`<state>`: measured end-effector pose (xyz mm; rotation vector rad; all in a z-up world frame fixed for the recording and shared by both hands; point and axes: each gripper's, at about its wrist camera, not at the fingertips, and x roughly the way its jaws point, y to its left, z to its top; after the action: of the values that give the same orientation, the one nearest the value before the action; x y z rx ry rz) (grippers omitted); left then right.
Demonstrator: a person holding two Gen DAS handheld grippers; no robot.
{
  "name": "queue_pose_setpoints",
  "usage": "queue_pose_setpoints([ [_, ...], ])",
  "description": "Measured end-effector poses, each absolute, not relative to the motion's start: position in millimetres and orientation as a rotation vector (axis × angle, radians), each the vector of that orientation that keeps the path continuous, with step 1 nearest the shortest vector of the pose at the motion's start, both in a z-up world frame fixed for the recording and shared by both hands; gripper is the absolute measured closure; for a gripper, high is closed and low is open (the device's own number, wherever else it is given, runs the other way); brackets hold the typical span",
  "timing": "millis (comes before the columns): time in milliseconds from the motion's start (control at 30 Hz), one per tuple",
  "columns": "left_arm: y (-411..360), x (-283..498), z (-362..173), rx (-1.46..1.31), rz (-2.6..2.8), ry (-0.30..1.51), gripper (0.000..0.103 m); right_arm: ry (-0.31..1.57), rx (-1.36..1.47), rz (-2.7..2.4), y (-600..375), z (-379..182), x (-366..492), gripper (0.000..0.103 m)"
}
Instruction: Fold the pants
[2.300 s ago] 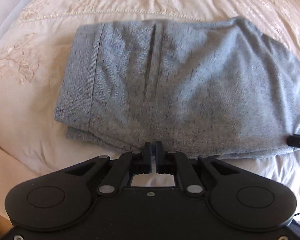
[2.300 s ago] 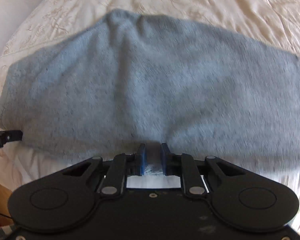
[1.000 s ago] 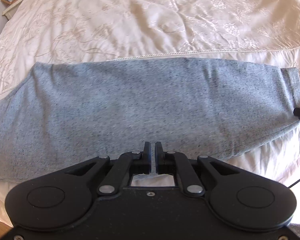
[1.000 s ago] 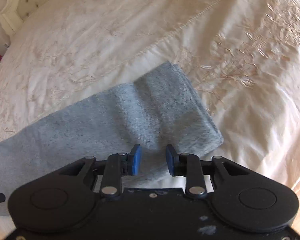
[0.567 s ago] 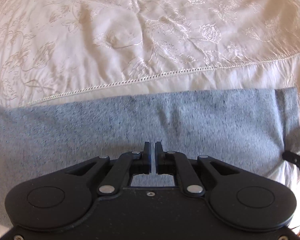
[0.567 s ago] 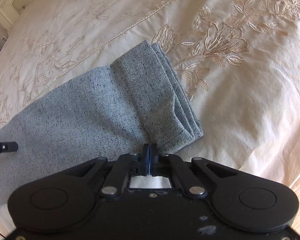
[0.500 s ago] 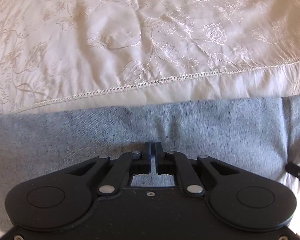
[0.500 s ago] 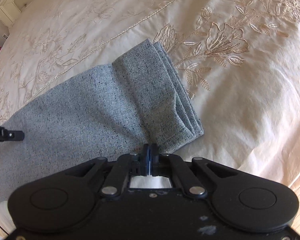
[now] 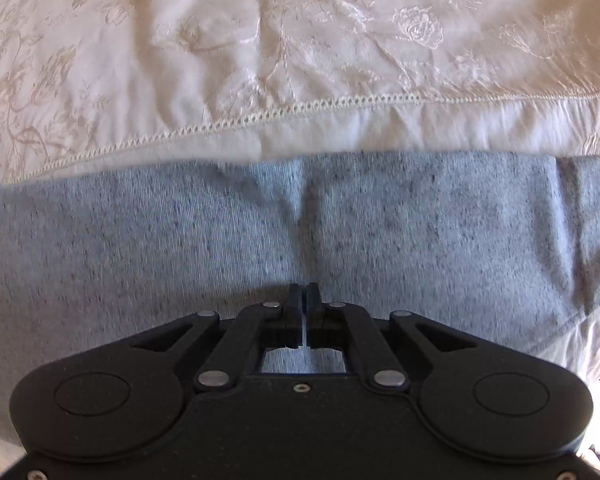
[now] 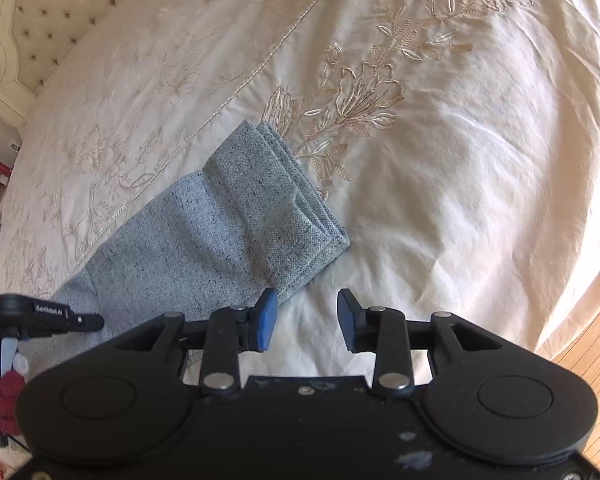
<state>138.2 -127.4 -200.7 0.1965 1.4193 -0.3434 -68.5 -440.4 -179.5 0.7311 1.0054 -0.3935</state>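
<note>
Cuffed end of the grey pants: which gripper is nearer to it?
Right. The right gripper, open, sits just off the cuffed end; the left gripper is shut on the pants farther along the leg.

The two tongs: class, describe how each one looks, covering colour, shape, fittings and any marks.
Both are matte black, with a wide rounded body bearing two circular discs, angled linkage bars and silver rivets. The left tongs have black fingertips; seen from the right wrist camera, their side carries small white lettering, too small to read surely. The right tongs have blue pads and pale scuff marks on the body.
</note>
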Motion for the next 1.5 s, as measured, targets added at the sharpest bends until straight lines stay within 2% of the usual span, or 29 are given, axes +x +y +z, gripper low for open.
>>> queue_pose_setpoints([
  [333,-102,64,-211,0.172,-0.345,1.437,0.095,1.025,0.848,-0.420,-459,-207,-43,0.063],
  [833,-109,65,-221,0.199,-0.350,1.446,0.095,0.972,0.982,-0.422,-476,-227,-34,0.059],
  [867,-110,65,-221,0.200,-0.351,1.446,0.095,0.959,0.998,-0.414,-477,-227,-38,0.060],
  [900,-110,64,-221,0.199,-0.351,1.447,0.095,0.954,1.002,-0.407,-478,-227,-40,0.067],
  [967,-116,64,-222,0.196,-0.353,1.449,0.095,0.951,1.010,-0.362,-477,-224,-45,0.091],
  [1100,-111,79,-209,0.184,-0.362,1.461,0.095,0.929,0.971,-0.331,-473,-204,-46,0.091],
  [1300,-117,123,-185,0.181,-0.371,1.368,0.095,0.910,0.919,-0.298,-469,-183,-44,0.091],
  [1500,-129,175,-205,0.155,-0.299,1.372,0.095,0.914,0.908,-0.292,-468,-179,-43,0.091],
])
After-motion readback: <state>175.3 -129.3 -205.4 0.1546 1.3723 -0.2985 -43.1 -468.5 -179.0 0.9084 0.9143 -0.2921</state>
